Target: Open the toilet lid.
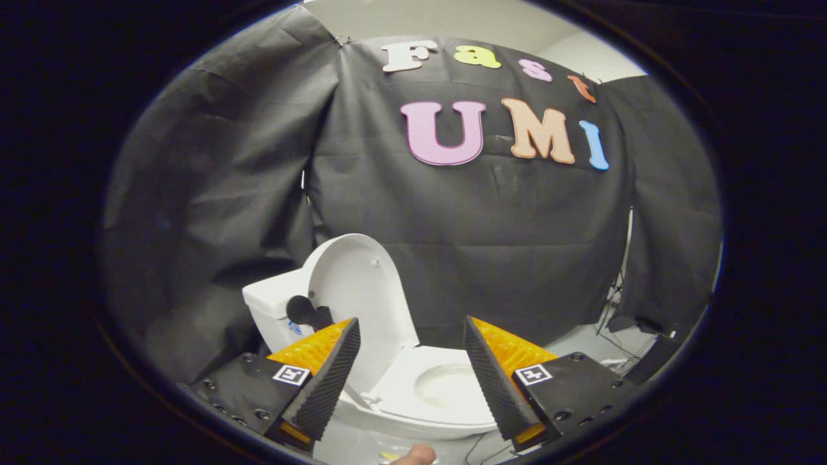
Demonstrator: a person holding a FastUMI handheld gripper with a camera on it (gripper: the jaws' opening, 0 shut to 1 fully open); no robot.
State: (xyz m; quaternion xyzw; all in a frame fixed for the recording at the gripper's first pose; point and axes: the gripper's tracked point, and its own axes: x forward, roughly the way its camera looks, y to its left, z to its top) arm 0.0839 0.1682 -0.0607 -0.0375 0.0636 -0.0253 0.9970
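Your gripper [411,336] hangs released, fingers spread and empty, while the toilet lid [355,284] already stands upright against the tank [271,303], beyond the left finger.

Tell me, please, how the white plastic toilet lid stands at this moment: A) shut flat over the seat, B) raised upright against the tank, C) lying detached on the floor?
B: the white plastic toilet lid stands upright against the white tank, the bowl exposed between the open tool fingers.

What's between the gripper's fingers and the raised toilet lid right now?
Gripper view: nothing. The gripper is open, holding nothing; the seat and bowl lie beyond its fingers, and the lid stands upright against the tank.
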